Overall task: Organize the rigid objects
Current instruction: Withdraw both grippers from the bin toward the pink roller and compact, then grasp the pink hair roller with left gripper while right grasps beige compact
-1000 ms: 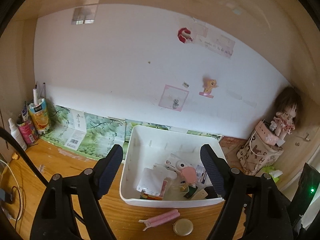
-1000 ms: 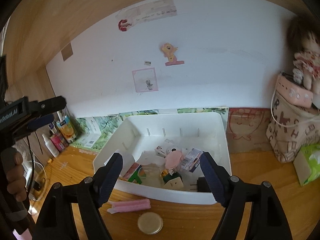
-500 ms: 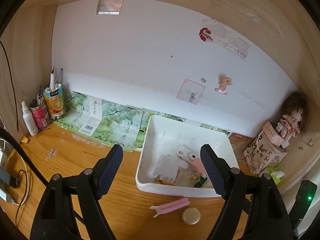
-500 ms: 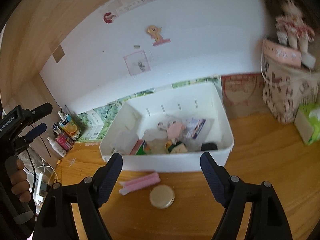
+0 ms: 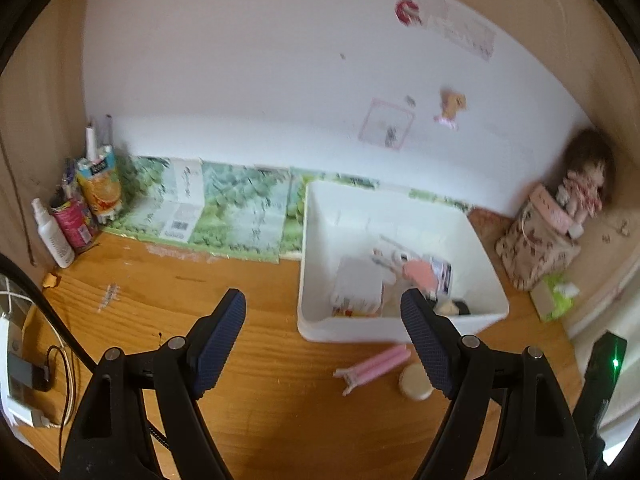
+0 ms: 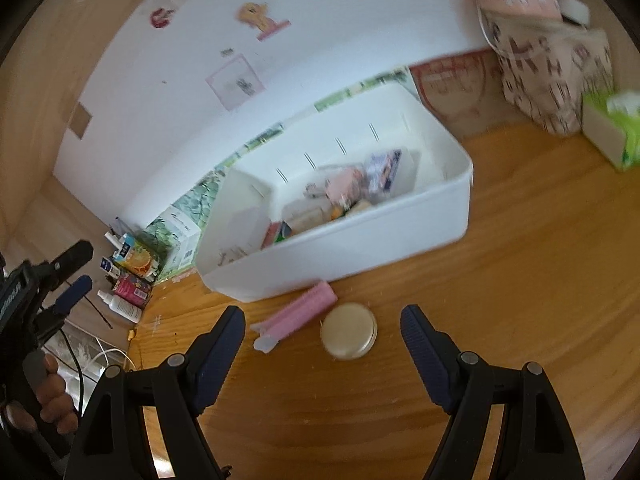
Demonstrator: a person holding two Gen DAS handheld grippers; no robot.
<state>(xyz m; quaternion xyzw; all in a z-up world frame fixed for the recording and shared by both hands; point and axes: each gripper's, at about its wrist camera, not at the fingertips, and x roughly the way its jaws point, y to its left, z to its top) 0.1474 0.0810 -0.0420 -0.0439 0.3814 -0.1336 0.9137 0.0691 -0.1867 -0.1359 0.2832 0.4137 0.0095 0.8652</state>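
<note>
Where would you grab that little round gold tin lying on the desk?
Probably from above with the open right gripper, one finger on either side of the round tin's rim. It lies flat on the desk, so only its low curved edge offers a hold. Keep the finger nearest the pink clip clear of it, since the two lie close.

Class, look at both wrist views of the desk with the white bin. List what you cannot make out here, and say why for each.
1. Items inside the white bin: blurred in both views, so most cannot be named.
2. Round tin: in the left view, partly hidden behind a finger of the left gripper.
3. Doll: cut off at the right view's top edge.
4. Wall stickers: too small and smeared to read.
</note>
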